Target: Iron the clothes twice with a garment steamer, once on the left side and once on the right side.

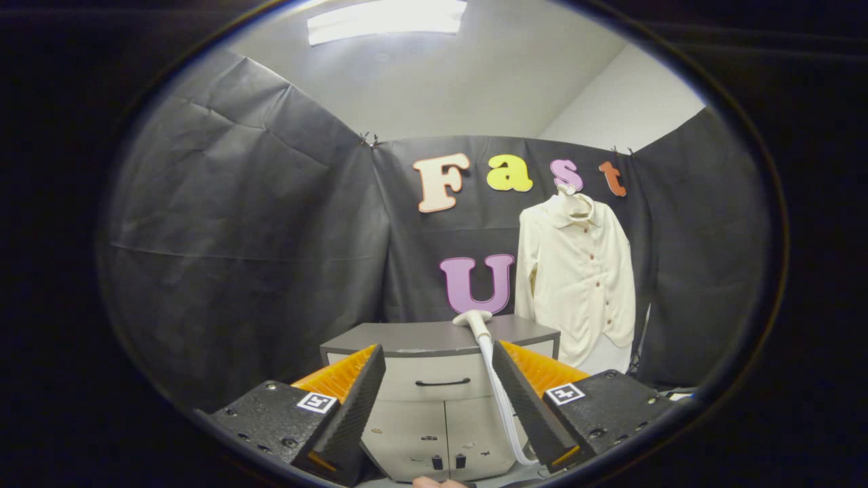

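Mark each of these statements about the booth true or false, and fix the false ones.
1. The gripper is open and holds nothing. True.
2. The steamer head lies on the cabinet top. True.
3. The shirt lies folded on the cabinet. False: it hangs against the booth wall, beside and beyond the cabinet.
4. The steamer's hose runs down the cabinet front. True.
5. The fingers press on the steamer head. False: it sits beyond them, untouched.
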### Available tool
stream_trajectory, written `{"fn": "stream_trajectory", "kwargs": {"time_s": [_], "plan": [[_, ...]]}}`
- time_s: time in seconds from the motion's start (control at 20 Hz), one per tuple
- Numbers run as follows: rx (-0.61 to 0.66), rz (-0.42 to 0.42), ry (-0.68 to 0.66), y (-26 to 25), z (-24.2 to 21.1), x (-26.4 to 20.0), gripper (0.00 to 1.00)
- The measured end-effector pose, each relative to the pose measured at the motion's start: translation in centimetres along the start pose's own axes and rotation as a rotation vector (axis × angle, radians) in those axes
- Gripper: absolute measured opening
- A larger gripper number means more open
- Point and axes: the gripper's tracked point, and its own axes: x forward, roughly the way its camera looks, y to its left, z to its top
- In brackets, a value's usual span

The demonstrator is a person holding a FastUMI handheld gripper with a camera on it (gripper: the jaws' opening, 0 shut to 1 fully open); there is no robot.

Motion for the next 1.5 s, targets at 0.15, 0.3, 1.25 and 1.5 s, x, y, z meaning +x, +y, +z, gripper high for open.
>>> {"fn": "stream_trajectory", "kwargs": {"time_s": [0.15, 0.3, 1.25, 1.5], "plan": [[-0.003, -0.001, 0.005, 0.0, -0.2, 0.1, 0.96], [0.003, 0.010, 0.003, 0.2, 0.0, 0.3, 0.96], [-0.093, -0.002, -0.026, -2.8, 0.0, 11.3, 0.96], [-0.076, -0.004, 0.003, -4.0, -1.5, 15.8, 0.97]]}}
